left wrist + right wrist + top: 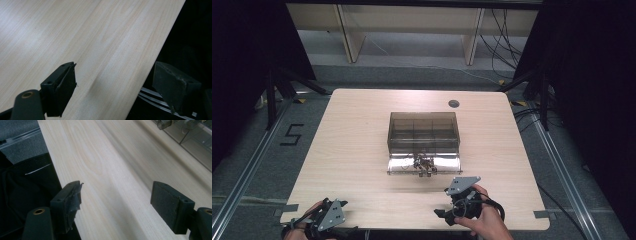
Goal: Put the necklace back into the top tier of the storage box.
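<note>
**Both tongs held wide at the near edge, organiser box at centre**

A smoky clear compartment box (423, 131) was seen at the middle of the wooden bench (352, 150), its lid (402, 164) folded down flat toward the person. A small cluster of metal parts (424, 165) was seen on that lid. The left tongs (117, 85) were held at the near left corner, jaws spread wide and nothing gripped, one jaw out past the bench edge. The right tongs (116, 203) were held near the front edge, well short of the box, jaws likewise parted and empty.
</note>
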A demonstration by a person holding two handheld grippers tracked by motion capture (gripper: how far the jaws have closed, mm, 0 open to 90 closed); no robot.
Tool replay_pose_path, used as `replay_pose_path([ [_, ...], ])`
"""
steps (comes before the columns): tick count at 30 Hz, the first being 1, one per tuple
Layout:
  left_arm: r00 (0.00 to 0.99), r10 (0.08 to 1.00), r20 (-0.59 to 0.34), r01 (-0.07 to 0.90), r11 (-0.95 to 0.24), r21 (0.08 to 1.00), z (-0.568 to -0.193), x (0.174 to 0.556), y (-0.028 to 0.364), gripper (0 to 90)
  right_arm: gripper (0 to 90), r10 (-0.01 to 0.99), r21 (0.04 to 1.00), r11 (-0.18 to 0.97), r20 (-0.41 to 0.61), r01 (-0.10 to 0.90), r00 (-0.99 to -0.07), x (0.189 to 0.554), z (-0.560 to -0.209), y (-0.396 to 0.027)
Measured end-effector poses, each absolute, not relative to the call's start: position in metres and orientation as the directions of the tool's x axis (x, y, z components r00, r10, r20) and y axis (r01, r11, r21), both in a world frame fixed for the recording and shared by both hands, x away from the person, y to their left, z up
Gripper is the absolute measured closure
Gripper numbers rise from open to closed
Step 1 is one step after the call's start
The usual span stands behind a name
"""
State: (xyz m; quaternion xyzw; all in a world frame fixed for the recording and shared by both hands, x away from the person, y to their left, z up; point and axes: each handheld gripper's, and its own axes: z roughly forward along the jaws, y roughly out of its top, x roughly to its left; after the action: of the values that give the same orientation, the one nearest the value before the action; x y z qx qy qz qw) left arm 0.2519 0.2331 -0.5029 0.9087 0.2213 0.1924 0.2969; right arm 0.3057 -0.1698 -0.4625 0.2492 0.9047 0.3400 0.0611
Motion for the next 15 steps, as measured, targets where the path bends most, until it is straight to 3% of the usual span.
replay_pose_path([
  [15,0.846,0.492,0.205,0.282,-0.741,0.61,-0.5004,0.2525,0.2348,18.4,23.2,0.503,0.655,0.637,0.048,0.407,-0.863,0.2996,-0.4724,-0.1741],
])
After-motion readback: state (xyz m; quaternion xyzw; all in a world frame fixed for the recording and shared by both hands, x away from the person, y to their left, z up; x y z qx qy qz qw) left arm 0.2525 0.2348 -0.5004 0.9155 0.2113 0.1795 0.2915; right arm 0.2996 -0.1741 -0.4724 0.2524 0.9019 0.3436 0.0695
